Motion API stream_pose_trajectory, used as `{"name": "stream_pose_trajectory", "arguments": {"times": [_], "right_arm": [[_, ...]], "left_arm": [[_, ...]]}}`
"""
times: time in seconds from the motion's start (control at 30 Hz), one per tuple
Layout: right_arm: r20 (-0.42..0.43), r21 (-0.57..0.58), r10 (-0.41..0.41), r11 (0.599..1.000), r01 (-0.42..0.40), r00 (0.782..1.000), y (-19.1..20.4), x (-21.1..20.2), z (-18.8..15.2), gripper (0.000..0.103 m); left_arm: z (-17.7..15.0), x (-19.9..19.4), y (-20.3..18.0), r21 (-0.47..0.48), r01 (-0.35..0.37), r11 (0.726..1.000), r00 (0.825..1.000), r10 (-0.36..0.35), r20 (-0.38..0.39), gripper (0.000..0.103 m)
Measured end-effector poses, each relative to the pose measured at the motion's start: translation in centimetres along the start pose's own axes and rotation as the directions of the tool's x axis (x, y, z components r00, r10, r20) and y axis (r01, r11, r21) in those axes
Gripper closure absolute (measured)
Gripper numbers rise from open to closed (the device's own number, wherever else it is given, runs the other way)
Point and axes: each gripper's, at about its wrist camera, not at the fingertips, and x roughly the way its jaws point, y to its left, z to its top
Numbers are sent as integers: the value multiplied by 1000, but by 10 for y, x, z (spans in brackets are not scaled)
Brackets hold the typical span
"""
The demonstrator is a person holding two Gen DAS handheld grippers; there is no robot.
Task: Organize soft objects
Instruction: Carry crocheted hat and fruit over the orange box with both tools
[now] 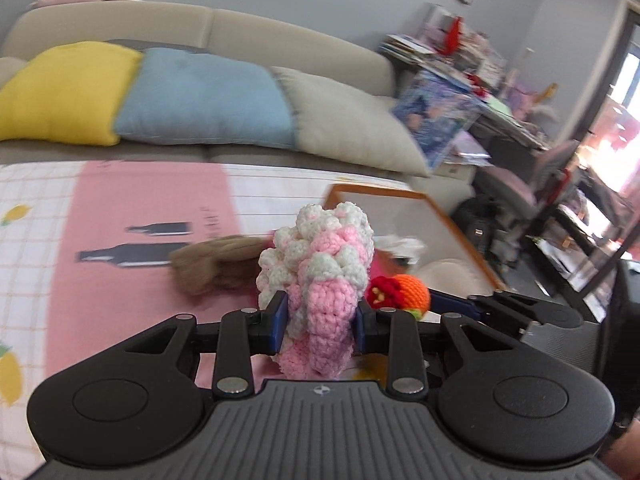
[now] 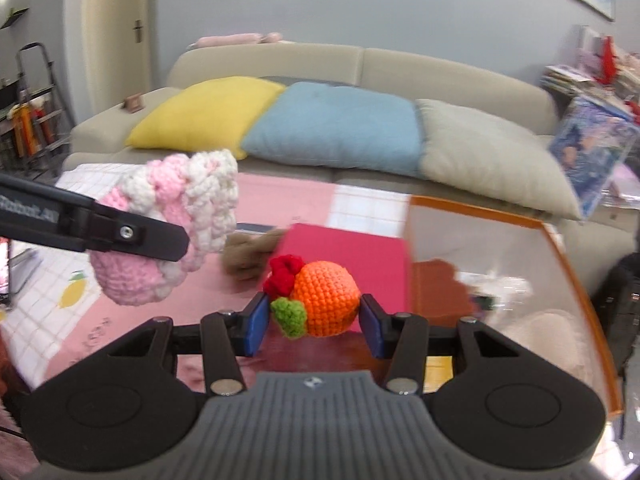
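In our left gripper we hold a knobbly pink-and-white crochet piece, blue pads pressed into its lower pink part, lifted above the tablecloth. Our right gripper clasps an orange crochet ball with a red tuft and green leaf between its pads. Beyond lie a brown fuzzy thing and an orange-rimmed clear container; farther back, a sofa with yellow, blue and grey cushions.
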Motion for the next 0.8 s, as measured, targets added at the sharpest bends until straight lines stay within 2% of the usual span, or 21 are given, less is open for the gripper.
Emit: {"name": "stream_pose_trajectory", "arguments": {"times": [0.27,0.47,0.7,0.8], "right_arm": [[-13,43,-136,990,137,991,-62,-16,-2,55],[-33,-13,-200,980,200,979,-100,-20,-4,55],[-119,-73,-238,970,230,964,-135,-8,-9,55],[-156,-101,-242,968,229,958,-146,2,-14,55]], "left_arm": [[24,37,-60,88,132,987,990,-127,-62,67],[43,74,-107,144,206,968,975,-191,-110,67],[46,123,-149,215,208,954,966,-167,-196,67],[41,140,-158,253,186,949,964,-126,-236,67]]}}
